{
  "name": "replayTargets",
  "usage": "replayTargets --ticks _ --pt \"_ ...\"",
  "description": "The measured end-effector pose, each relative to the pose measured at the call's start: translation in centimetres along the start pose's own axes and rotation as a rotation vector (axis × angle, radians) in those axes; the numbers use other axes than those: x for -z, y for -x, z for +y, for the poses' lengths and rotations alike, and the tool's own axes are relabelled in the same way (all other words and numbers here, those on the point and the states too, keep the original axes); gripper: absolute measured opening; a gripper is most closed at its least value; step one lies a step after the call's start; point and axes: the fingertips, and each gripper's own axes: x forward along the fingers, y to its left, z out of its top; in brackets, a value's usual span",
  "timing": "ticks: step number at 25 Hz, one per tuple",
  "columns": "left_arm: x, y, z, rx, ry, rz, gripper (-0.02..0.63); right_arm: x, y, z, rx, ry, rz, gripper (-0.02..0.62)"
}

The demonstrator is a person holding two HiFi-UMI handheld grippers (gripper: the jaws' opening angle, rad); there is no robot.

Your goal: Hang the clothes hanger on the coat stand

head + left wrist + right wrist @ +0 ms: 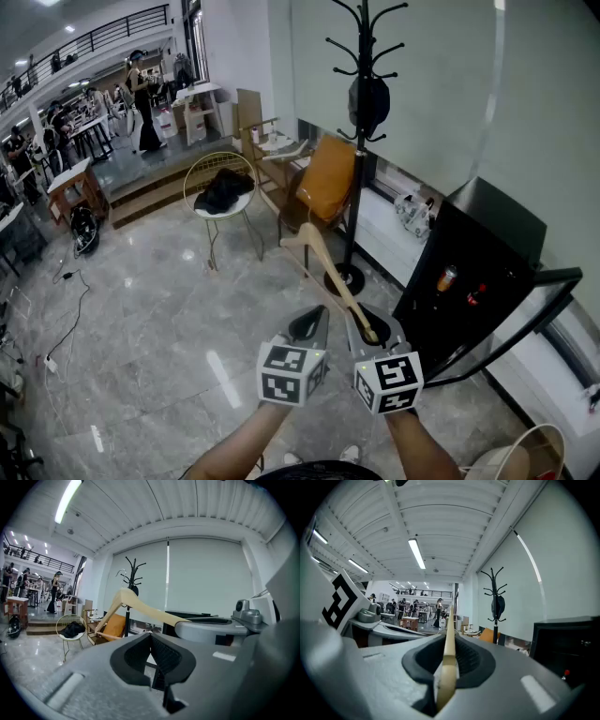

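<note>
A pale wooden clothes hanger (325, 264) sticks up and away from my right gripper (367, 335), which is shut on one arm of it. In the right gripper view the hanger (448, 660) runs edge-on between the jaws. The left gripper view shows the hanger (140, 606) to its right, with the metal hook near the top. My left gripper (309, 328) is shut with nothing in it, beside the right one. The black coat stand (364, 112) rises ahead by the wall, a dark bag (368, 99) hanging on it; it also shows as the coat stand (497, 603).
A black cabinet (473, 272) with an open glass door stands at the right. An orange chair (325, 180) and a round wire stool (223, 202) with dark cloth sit left of the stand's base. People stand far back at the left.
</note>
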Motion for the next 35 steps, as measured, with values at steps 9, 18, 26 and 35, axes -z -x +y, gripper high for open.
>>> replayTargets --ticks 9,18,26,35 --pt "-0.6 0.7 1.8 0.032 -0.016 -0.006 0.005 -0.4 -1.3 1.6 0.026 -0.011 -0.011 0.058" --pt "-0.8 0.9 5.3 0.061 -0.025 -0.012 0.005 -1.2 -4.1 3.2 0.062 -0.018 -0.030 0.058" --pt "-1.5 0.2 7.7 0.058 -0.020 -0.025 0.005 -1.9 -6.3 3.6 0.062 -0.007 -0.036 0.058" --pt "-3.2 -6.1 8.8 0.028 -0.025 -0.035 0.005 -2.0 -11.0 -1.3 0.026 -0.001 -0.053 0.058"
